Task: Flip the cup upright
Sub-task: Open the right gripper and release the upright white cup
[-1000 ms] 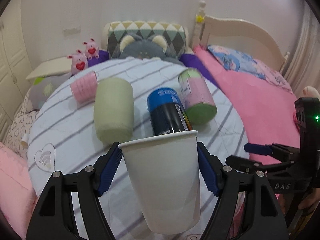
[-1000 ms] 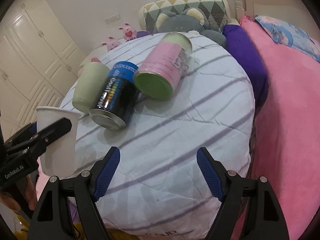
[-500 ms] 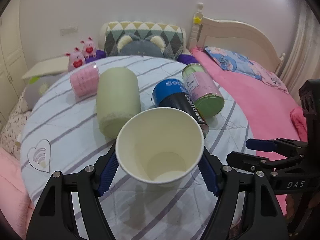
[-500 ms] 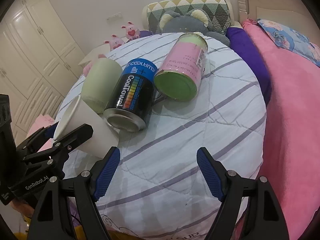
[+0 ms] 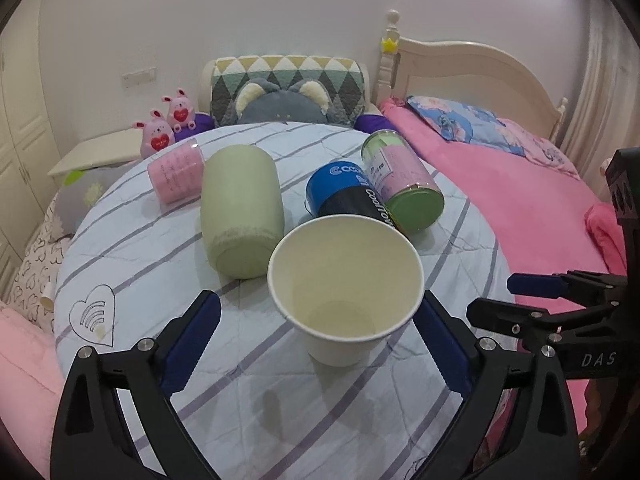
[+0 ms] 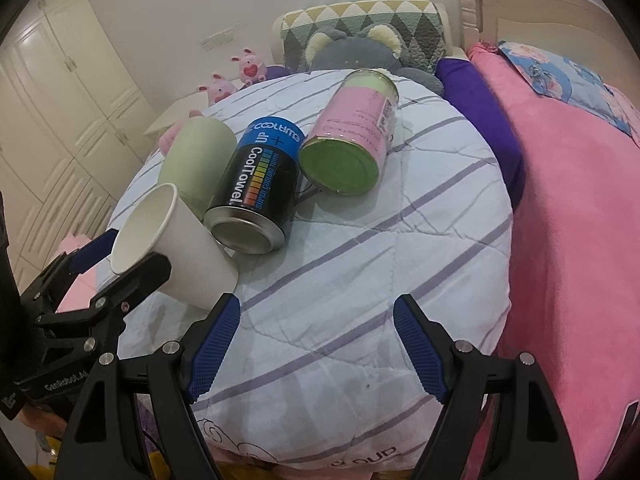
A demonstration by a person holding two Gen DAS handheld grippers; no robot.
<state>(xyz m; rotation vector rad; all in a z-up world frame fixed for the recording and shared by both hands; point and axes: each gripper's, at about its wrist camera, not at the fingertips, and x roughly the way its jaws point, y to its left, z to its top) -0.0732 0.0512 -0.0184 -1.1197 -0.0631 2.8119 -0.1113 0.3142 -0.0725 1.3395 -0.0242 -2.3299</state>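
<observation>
Behind the paper cup (image 5: 346,288), lower half of the black CoolTowel can (image 5: 352,200) hidden (label cut); pink jar (image 6: 170,136) mostly covered.

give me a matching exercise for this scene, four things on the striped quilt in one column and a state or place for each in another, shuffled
Column A
1. white paper cup
2. sage green felt cylinder
3. black and blue CoolTowel can
4. left gripper

Column B
a. lying on its side, metal base toward the right wrist camera
b. open, blue pads apart from the cup wall
c. mouth up, base on the quilt
d. lying on its side, left of the cup in the left wrist view

Pairs: 1-c, 2-d, 3-a, 4-b
</observation>
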